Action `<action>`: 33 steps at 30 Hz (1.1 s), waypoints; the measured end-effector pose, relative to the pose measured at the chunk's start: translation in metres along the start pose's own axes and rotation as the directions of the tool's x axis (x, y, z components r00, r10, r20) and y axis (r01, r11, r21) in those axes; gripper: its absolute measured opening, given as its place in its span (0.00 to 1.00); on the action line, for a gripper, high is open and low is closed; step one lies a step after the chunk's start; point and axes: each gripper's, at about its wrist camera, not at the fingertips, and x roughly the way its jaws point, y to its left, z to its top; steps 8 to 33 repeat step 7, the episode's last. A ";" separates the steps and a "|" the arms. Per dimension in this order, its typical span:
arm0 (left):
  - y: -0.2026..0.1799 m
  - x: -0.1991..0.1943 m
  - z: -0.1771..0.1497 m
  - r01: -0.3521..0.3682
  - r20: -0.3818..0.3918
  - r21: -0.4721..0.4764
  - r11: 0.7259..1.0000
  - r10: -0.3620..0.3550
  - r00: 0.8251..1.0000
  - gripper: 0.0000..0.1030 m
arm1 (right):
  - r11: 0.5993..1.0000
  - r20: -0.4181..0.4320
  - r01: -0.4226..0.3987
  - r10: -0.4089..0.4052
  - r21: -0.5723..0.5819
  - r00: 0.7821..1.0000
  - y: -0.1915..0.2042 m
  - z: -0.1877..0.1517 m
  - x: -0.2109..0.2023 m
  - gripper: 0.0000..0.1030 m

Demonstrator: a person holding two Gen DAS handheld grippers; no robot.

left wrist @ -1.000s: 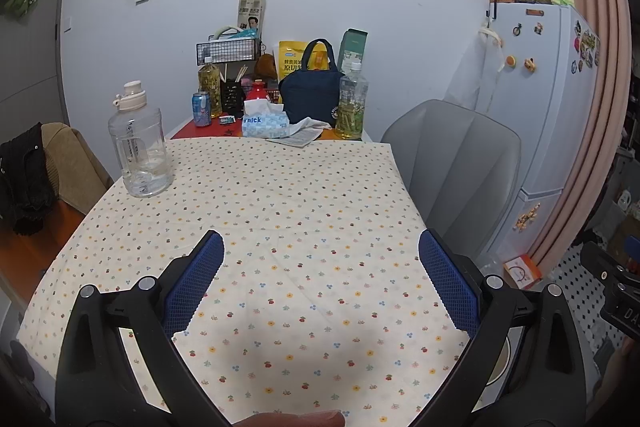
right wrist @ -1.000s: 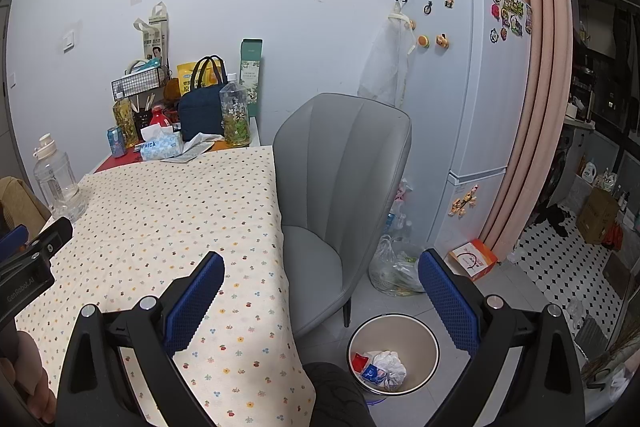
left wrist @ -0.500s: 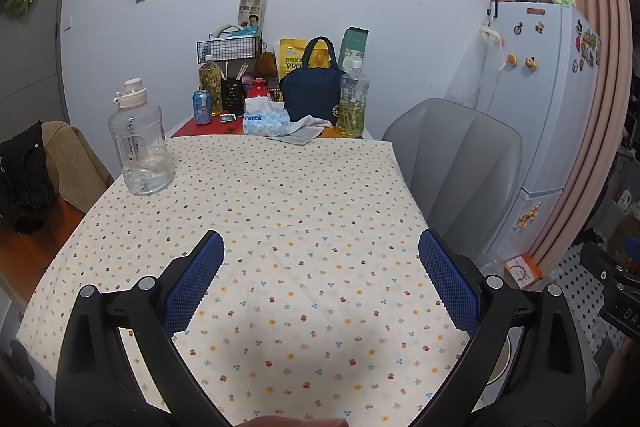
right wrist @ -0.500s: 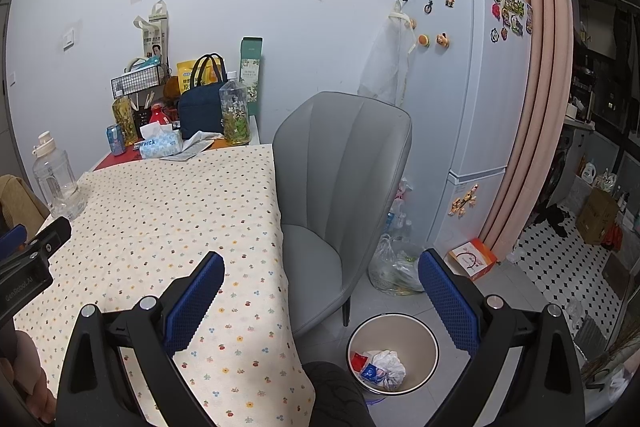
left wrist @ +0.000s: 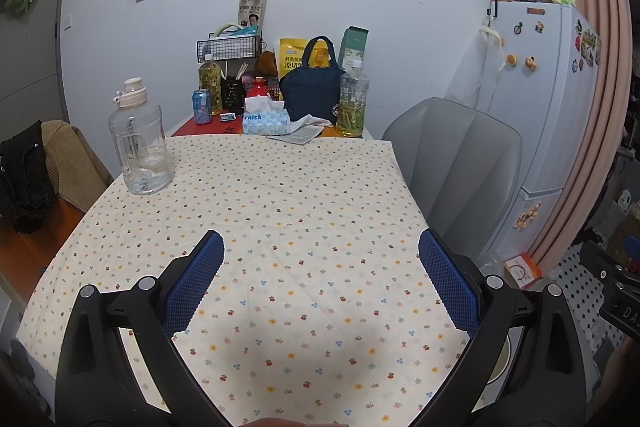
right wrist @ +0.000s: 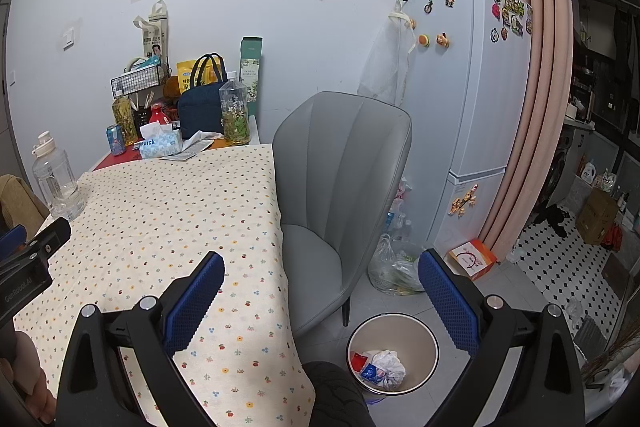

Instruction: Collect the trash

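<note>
- My left claw [left wrist: 320, 275] hangs over the near part of the table [left wrist: 280, 211], its blue pads [left wrist: 192, 283] wide apart with nothing between them.
- My right claw [right wrist: 320, 291] is also spread wide and empty. It sits over the table's right edge, with the floor and the bin [right wrist: 392, 351] below it.
- The bin stands on the grey floor just right of the table and in front of the grey chair [right wrist: 340, 187]. Inside it lie a crumpled white wad [right wrist: 386, 367] and some red and blue scraps [right wrist: 362, 365].
- The flowered cloth on the table is bare across its middle and near part.
- A clear jug [left wrist: 138, 143] with a white cap stands at the cloth's far left edge.
- At the far end, against the wall, stand a tissue pack [left wrist: 266, 121], a blue can [left wrist: 202, 106], a dark lunch bag [left wrist: 312, 95] and a bottle [left wrist: 352, 103] with a yellowish fill. A crumpled white paper [left wrist: 308, 125] lies between the tissue pack and the bottle, just past the cloth's edge.
- A clear plastic bag [right wrist: 394, 267] sits on the floor between the chair and the fridge [right wrist: 472, 99], and an orange and white box [right wrist: 472, 259] lies just right of it.
- In the right view my left claw's black body [right wrist: 28, 263] pokes in at the left edge, above the cloth.
</note>
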 end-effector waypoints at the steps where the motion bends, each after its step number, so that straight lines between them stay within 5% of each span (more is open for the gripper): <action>1: 0.000 0.000 0.000 0.001 0.000 0.000 1.000 -0.001 1.000 0.94 | 1.000 0.000 0.001 -0.001 -0.001 1.000 0.000 0.000 0.000 0.92; 33: 0.001 0.002 -0.002 0.002 -0.006 -0.003 1.000 -0.002 1.000 0.94 | 1.000 -0.005 -0.004 0.004 -0.002 1.000 -0.001 0.000 0.002 0.92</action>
